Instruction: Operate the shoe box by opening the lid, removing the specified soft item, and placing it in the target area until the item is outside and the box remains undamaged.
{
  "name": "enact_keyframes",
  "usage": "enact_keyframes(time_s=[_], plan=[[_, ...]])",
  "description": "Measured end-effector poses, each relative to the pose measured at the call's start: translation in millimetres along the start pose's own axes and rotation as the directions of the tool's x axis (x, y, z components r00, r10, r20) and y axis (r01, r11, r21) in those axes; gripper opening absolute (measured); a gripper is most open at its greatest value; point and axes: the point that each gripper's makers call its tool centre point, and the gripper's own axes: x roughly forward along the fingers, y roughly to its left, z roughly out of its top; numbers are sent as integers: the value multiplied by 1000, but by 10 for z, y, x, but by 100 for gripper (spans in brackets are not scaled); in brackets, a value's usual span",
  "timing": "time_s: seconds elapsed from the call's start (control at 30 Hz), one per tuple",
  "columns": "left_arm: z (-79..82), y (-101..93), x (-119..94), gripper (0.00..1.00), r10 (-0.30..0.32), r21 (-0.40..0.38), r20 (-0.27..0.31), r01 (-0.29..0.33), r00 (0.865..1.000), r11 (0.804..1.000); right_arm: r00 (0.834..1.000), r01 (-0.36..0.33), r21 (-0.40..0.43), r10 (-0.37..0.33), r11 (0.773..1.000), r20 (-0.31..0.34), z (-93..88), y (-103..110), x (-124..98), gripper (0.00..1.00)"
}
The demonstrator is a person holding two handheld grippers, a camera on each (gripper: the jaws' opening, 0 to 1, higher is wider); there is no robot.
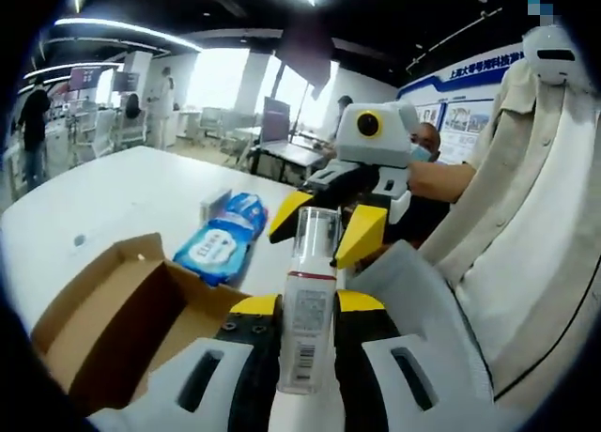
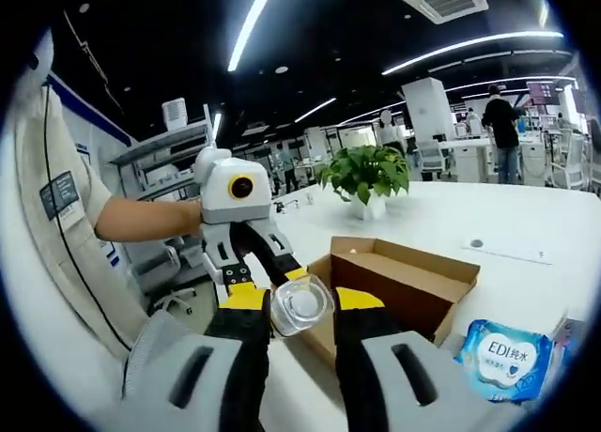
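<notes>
At frame centre, both hand-held grippers clamp 1 clear plastic bottle [image 1: 308, 305]: left hand-held gripper [image 1: 307, 303] its body, right hand-held gripper [image 2: 301, 299] its cap end.

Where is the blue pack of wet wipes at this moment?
The blue pack of wet wipes lies on the white table, just beyond the open cardboard box. In the right gripper view it lies right of the box, at the lower right.
</notes>
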Motion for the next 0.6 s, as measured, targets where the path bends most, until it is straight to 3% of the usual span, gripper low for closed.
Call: enact_keyframes(time_s=[0.27,0.6], plan=[[-50,23,13,20,3,36,-36,-2,999,999,999,3,38,-1,999,-39,-48,21,3,19],[7,37,16,21,4,68,-34,-2,999,998,999,-12,7,12,1000,-50,5,24,-31,18]])
